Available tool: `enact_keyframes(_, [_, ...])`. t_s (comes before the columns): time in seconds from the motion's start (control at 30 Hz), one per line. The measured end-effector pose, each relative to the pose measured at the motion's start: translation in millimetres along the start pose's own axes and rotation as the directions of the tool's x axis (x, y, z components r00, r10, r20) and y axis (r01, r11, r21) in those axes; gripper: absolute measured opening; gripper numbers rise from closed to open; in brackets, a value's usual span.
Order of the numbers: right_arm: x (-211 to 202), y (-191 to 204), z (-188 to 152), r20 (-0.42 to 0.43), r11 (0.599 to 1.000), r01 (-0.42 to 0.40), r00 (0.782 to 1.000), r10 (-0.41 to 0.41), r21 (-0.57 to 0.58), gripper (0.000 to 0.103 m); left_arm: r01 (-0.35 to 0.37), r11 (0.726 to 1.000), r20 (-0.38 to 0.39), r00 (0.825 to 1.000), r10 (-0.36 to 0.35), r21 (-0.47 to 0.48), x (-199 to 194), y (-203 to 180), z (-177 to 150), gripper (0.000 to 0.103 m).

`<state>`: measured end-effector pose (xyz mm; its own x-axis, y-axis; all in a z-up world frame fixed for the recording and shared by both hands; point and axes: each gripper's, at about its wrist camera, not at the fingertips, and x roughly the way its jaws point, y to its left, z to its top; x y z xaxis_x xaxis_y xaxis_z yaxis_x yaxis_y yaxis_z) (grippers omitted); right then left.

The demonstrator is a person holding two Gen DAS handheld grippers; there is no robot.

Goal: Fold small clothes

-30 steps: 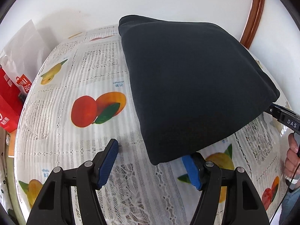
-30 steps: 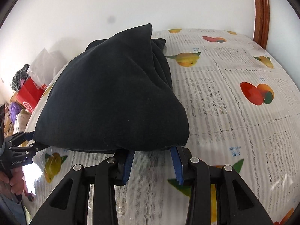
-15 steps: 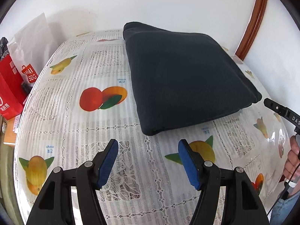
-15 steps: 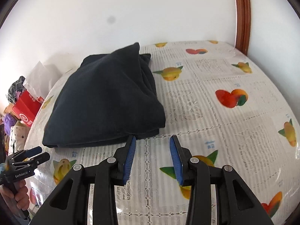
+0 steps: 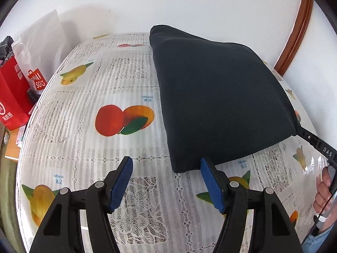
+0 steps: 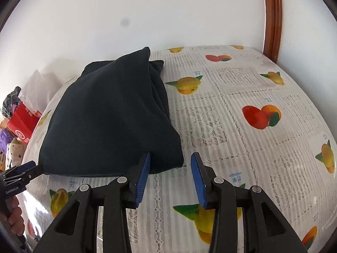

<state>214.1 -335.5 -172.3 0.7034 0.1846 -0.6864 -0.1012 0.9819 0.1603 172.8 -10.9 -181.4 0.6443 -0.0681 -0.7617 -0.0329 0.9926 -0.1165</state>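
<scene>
A folded black garment (image 5: 221, 97) lies on the table's fruit-print cloth (image 5: 84, 143). My left gripper (image 5: 166, 162) is open at the garment's near left corner. Its right fingertip (image 5: 203, 162) reaches the garment's edge and its left finger stands over bare cloth. In the right wrist view the same garment (image 6: 109, 122) shows its stacked layers along the right side. My right gripper (image 6: 170, 158) is open at the near right corner, which lies between the jaws without being pinched. The left finger (image 6: 145, 168) overlaps the garment's edge. The right finger stands apart from the garment.
Red paper bags (image 5: 12, 101) and a white plastic bag (image 5: 42, 48) stand past the table's left edge. A white wall and a wooden frame (image 5: 294, 35) close the far side. A person's hand (image 5: 324, 189) holds the other gripper's handle at the right.
Half a second ago both grippers stood back from the flat garment. Now both views sit closer, and the garment's near edge meets the fingertips again.
</scene>
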Motion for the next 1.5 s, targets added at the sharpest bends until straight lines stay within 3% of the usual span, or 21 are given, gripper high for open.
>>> enact_keyframes(0.2, [-13,8,-4,-0.002,0.998,0.064,0.998,-0.064,0.007,0.04,-0.008,1.0,0.02,1.0,0.008,-0.017,-12,-7,-2,0.064])
enact_keyframes(0.4, [-44,21,-5,0.007,0.998,0.058,0.998,-0.058,0.005,0.045,0.01,1.0,0.058,0.998,-0.009,-0.017,-41,-25,-3,0.064])
enact_keyframes(0.47, [-58,23,-4,0.029,0.998,0.059,0.998,-0.059,0.007,0.05,-0.014,1.0,0.073,0.997,0.016,-0.021,-53,-31,-5,0.072])
enact_keyframes(0.63, [-104,27,-6,0.087,0.996,0.084,0.993,-0.084,-0.001,0.064,0.014,1.0,0.123,0.992,-0.014,0.004,-90,-45,-15,0.076])
enact_keyframes(0.9, [-168,29,-25,0.164,0.995,0.099,0.982,-0.097,-0.004,0.067,-0.029,0.999,0.214,0.977,0.019,0.046,-151,-70,-39,0.09])
enact_keyframes(0.97, [-183,29,-33,0.185,0.994,0.112,0.977,-0.11,-0.004,0.083,-0.041,0.998,0.23,0.973,0.028,0.054,-164,-75,-46,0.092])
enact_keyframes(1.07, [-202,31,-44,0.222,0.989,0.146,0.965,-0.141,-0.004,0.095,-0.054,0.996,0.256,0.966,0.036,0.067,-181,-81,-55,0.094])
enact_keyframes(1.3, [-230,40,-62,0.244,0.984,0.17,0.958,-0.153,-0.05,0.102,-0.051,0.997,0.287,0.958,0.03,0.066,-202,-83,-72,0.095])
enact_keyframes(1.5, [-241,46,-73,0.237,0.991,0.119,0.966,-0.102,-0.059,0.102,-0.043,0.998,0.293,0.956,0.025,0.055,-209,-83,-79,0.095])
